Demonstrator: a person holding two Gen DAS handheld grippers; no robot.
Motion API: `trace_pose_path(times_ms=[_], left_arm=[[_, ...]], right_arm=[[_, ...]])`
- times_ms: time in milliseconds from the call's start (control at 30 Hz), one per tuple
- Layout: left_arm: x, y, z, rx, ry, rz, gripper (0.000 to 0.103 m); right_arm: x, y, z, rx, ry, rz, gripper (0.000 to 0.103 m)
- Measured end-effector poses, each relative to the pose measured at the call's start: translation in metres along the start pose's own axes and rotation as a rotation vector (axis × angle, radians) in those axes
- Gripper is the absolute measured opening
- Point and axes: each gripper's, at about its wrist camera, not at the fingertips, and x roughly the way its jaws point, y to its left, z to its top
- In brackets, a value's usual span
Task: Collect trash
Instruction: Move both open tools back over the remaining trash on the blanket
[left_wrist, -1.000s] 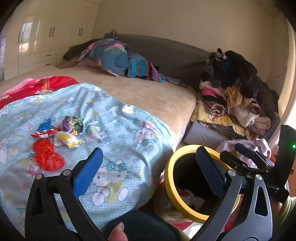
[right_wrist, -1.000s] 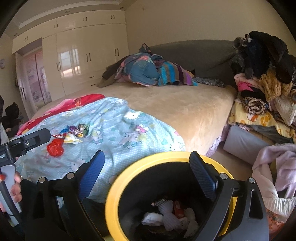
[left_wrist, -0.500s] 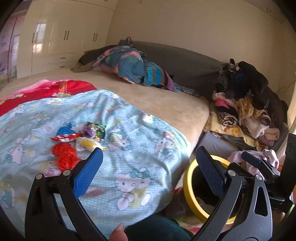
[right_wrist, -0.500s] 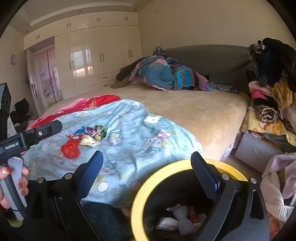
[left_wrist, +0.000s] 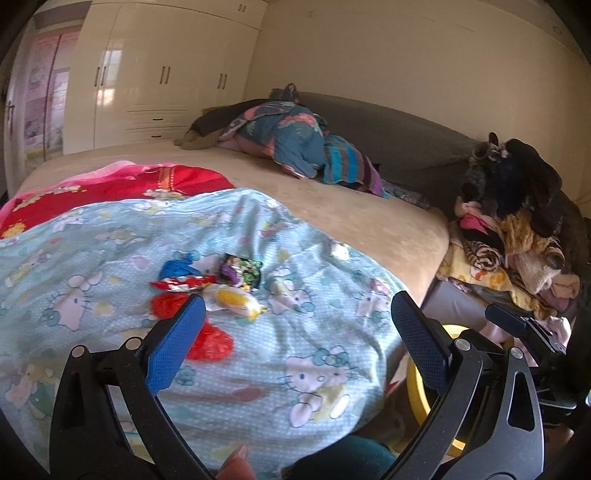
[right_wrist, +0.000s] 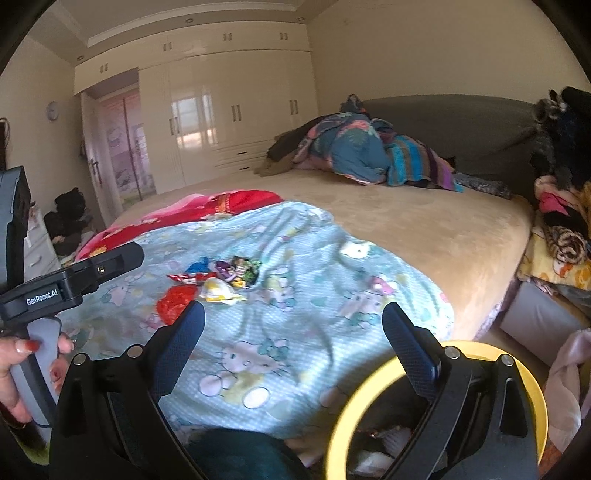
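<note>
Wrappers (left_wrist: 210, 288) clustered on blue blanket (left_wrist: 295, 332). Left gripper (left_wrist: 295, 343) and right gripper (right_wrist: 291, 339) above blanket, jaws spread, empty. Yellow-rimmed bin (right_wrist: 369, 391) beside blanket edge.

Soft daylight, glare on the wardrobe doors (right_wrist: 207, 118), fisheye-bent, dark-cornered edges.

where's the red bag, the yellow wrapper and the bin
red bag (right_wrist: 175, 300): right wrist view, on its crumpled middle.
yellow wrapper (left_wrist: 236, 300): left wrist view, on its yellow centre.
bin (right_wrist: 345, 417): right wrist view, on the left of its yellow rim.
</note>
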Motion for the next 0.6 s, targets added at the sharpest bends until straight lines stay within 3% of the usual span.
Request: trace_pose_path(times_ms=[600], left_arm=[[0.002, 0.082, 0.005, -0.13, 0.022, 0.157, 0.092]], right_arm=[[0.071, 0.036, 0.021, -0.046, 0.08, 0.088, 0.094]])
